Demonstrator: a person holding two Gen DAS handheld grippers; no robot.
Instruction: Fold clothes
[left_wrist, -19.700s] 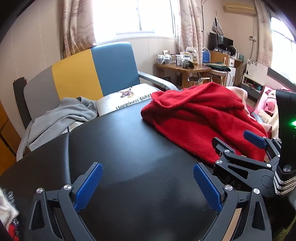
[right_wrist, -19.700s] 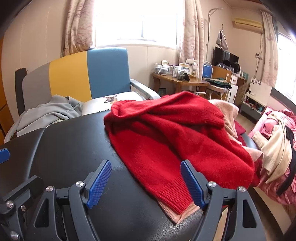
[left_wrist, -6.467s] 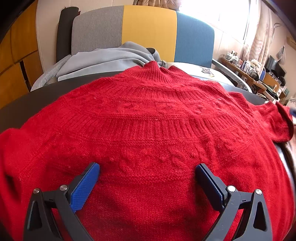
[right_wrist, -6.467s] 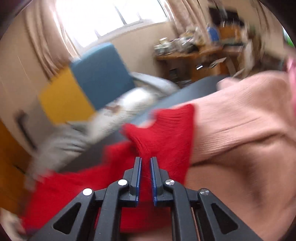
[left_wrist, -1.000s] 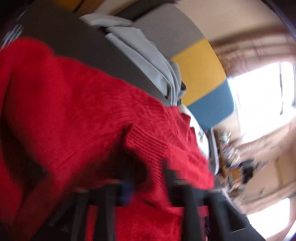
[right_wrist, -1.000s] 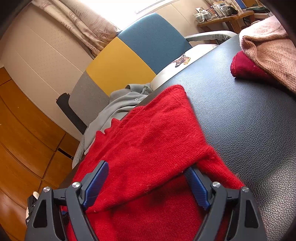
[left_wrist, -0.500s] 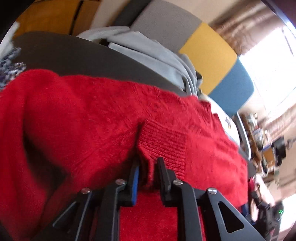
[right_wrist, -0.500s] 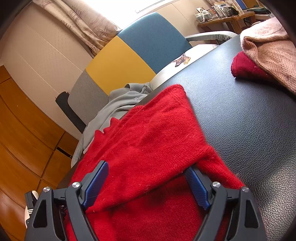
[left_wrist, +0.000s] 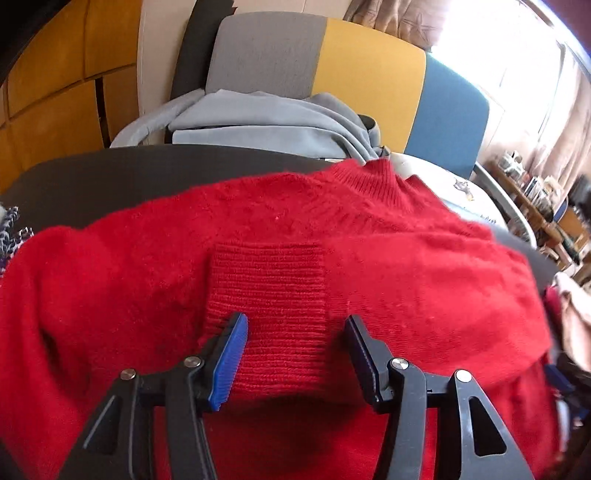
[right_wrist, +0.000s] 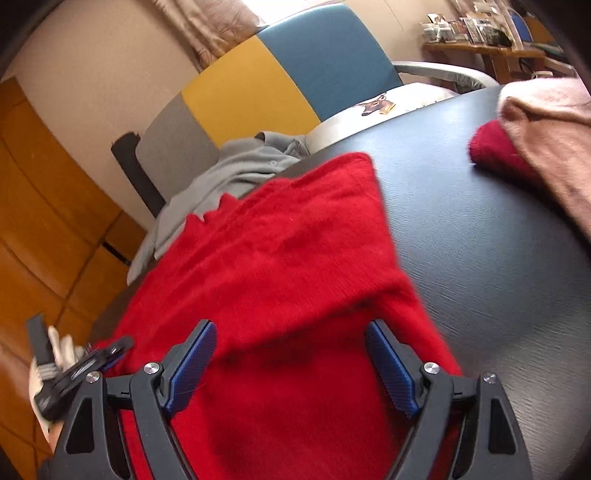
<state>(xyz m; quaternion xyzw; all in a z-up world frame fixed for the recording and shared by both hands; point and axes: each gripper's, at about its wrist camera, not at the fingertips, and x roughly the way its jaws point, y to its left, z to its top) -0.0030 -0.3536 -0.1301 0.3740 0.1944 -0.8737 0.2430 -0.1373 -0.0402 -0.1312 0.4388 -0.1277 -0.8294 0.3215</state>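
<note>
A red knitted sweater (left_wrist: 388, 258) lies spread on the black table (left_wrist: 110, 177), collar at the far edge. Its ribbed sleeve cuff (left_wrist: 267, 291) is folded onto the body. My left gripper (left_wrist: 293, 350) hovers just above that cuff; its jaws are opening and the pads stand clear of the cloth. In the right wrist view the sweater (right_wrist: 280, 258) has its right sleeve folded inward. My right gripper (right_wrist: 288, 365) stands open above the red cloth with nothing gripped. The left gripper (right_wrist: 85, 369) shows at the lower left there.
A grey garment (left_wrist: 258, 118) lies on the grey, yellow and blue chair (left_wrist: 369, 85) behind the table. A pink knit (right_wrist: 546, 122) on another red garment (right_wrist: 495, 147) sits at the table's right. Bare black tabletop (right_wrist: 480, 240) lies between. Wooden panels (left_wrist: 48, 107) stand at left.
My left gripper has let go of the sleeve cuff, which now lies flat on the sweater, and has rolled level and drawn back. The right gripper has tilted slightly and stayed open.
</note>
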